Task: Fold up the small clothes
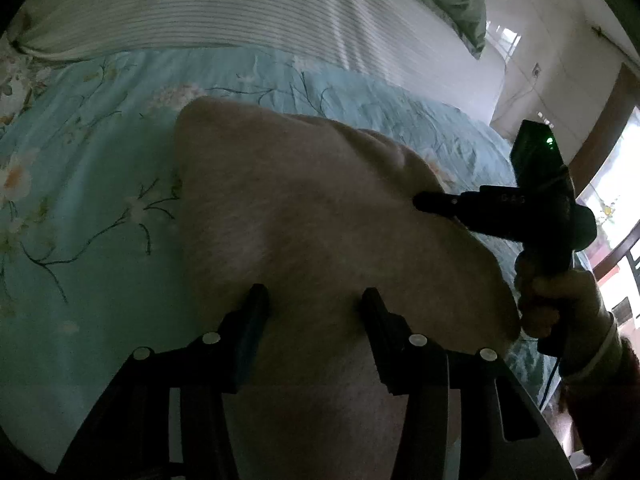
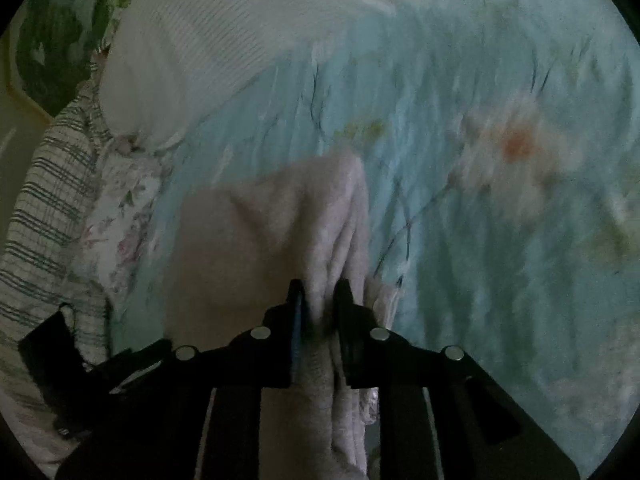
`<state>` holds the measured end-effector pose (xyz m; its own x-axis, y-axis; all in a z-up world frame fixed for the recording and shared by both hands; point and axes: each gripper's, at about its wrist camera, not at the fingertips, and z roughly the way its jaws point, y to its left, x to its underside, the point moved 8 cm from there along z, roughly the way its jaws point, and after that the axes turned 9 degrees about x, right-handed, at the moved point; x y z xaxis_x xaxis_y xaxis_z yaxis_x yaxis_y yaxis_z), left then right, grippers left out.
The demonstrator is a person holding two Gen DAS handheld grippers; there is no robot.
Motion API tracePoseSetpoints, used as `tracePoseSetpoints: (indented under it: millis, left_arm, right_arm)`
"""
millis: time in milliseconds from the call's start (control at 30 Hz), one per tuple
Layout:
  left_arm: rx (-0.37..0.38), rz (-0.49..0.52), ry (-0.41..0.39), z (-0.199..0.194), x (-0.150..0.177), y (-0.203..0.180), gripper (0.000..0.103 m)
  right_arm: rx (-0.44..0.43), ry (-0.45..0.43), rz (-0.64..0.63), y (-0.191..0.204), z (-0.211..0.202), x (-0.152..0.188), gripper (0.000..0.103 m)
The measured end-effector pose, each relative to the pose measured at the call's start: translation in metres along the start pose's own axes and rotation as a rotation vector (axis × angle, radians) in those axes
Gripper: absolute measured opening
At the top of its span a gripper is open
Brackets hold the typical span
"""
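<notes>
The right gripper (image 2: 318,300) is seen nearly closed, its jaws pinched on a bunched fold of the pale pink garment (image 2: 256,240). The left gripper (image 1: 314,304) is held about half open, its fingers (image 1: 256,312) straddling the cloth; whether the pads press on it cannot be told. In the left wrist view the right gripper (image 1: 420,202) is seen biting the garment's (image 1: 304,208) far edge, gripped by a hand (image 1: 560,300). The garment is spread on a turquoise floral bedspread (image 1: 88,208), its long axis running away from the cameras. It looks soft, fuzzy and creased. A striped white pillow (image 1: 200,4) lies beyond. The lettering on the gripper body is too blurred to read.
</notes>
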<state>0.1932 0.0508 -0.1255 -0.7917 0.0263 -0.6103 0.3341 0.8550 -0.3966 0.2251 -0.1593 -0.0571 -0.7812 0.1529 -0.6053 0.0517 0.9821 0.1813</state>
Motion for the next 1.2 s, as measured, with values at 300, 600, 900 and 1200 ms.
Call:
tracePoseSetpoints:
  millis: [300,600,900,1200]
  left_arm:
    - [-0.024,-0.107,-0.074,0.011,-0.055,0.016,0.048]
    - [-0.057,-0.141,-0.057,0.040,-0.053,0.045,0.038]
    - [-0.068,-0.118,-0.048,0.016,-0.038,0.027,0.037]
    - [0.048,-0.024,-0.003,-0.021,0.037,-0.045,0.037]
  right_arm:
    - [0.023,0.107,-0.050,0.014,0.080,-0.037,0.020]
    - [-0.013,0.103,-0.012,0.004,0.095,-0.035,0.009]
    - [-0.012,0.064,-0.150,0.013,0.025,0.008,0.013]
    - [0.092,0.109,-0.194,-0.027,-0.009,0.087,0.013]
